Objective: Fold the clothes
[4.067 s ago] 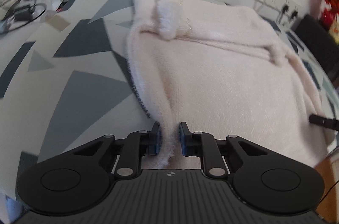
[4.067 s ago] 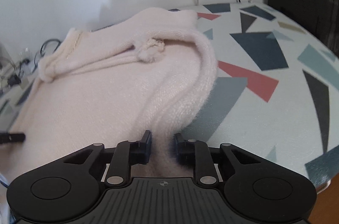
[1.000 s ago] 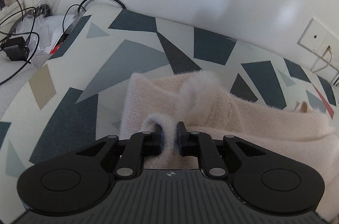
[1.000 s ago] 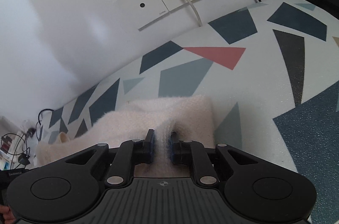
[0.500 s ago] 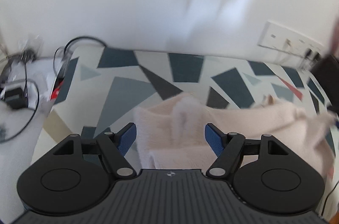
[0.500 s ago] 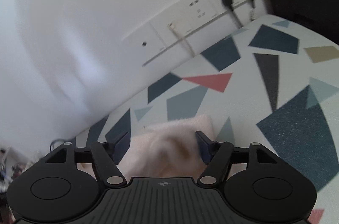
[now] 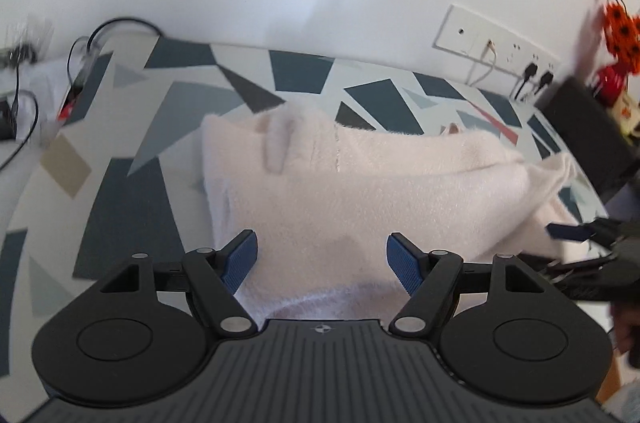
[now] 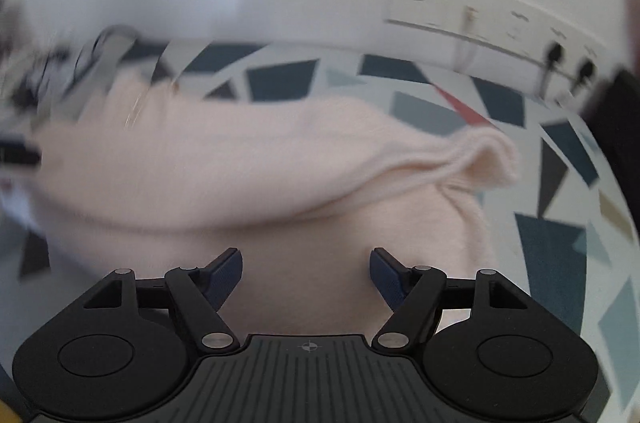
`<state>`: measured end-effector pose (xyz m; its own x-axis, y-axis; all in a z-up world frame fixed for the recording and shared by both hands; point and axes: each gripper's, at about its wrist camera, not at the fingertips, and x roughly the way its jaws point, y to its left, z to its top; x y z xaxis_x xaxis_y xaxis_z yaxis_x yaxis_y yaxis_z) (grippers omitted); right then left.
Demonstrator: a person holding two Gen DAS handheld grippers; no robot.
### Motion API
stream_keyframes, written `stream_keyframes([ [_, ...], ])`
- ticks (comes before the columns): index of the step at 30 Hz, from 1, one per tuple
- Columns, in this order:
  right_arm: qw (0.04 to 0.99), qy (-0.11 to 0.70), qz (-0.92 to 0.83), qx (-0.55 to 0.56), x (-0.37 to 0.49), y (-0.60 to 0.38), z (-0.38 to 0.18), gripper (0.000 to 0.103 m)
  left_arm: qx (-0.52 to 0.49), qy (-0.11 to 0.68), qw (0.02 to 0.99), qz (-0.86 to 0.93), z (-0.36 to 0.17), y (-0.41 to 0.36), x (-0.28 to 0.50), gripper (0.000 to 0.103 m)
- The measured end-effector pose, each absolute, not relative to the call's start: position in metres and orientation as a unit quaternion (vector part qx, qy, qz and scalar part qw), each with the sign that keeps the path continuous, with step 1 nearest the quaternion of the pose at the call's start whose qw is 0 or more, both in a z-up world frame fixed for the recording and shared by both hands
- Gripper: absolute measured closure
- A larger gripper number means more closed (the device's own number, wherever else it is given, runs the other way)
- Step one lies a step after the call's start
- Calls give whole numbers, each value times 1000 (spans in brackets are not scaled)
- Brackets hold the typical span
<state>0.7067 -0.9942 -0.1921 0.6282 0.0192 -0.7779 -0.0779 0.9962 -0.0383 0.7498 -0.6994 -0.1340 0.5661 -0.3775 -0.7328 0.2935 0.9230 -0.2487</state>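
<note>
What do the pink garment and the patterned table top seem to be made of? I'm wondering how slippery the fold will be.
The pink garment looks like a soft, fuzzy knit, perhaps fleece or brushed wool: its edges show a fine nap and it lies in thick, rounded folds. The table top looks hard and smooth, matte with a faint speckle, printed with terrazzo-style shapes; laminate or stone cannot be told.

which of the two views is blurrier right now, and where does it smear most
Right wrist view: motion blur throughout, worst at the cables on the left; the fluffy pale pink sweater is soft. Left wrist view: mostly sharp on that sweater, smeared only at the right edge.
</note>
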Motion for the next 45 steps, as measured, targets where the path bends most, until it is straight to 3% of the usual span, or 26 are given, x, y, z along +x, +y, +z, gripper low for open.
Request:
stream_keyframes([
  [5, 905, 416, 31, -81, 726, -959, -208, 25, -85, 425, 884, -174, -135, -679, 746, 30],
  [9, 909, 401, 43, -102, 748, -947, -212, 28, -101, 427, 886, -151, -137, -666, 743, 30],
  [19, 927, 349, 7, 137, 850, -1006, -165, 33, -84, 388, 904, -156, -113, -671, 746, 30],
  [25, 927, 322, -1, 192, 830, -1039, -156, 31, -36, 408, 879, -244, -112, -702, 741, 30],
  [30, 927, 333, -36, 169, 785, -1063, -168, 32, 141, 412, 857, -276, -129, -740, 734, 30],
  [32, 927, 330, -52, 169, 763, -1075, -170, 31, 164, 412, 843, -304, -135, -745, 733, 30],
  [35, 922, 341, -72, 169, 740, -1087, -175, 30, 142, 450, 809, -351, -145, -751, 747, 30],
  [40, 913, 347, -104, 187, 722, -1101, -179, 30, 142, 442, 807, -364, -155, -770, 773, 30],
  [45, 915, 337, -108, 195, 723, -1103, -176, 28, 116, 352, 912, -178, -151, -757, 821, 30],
])
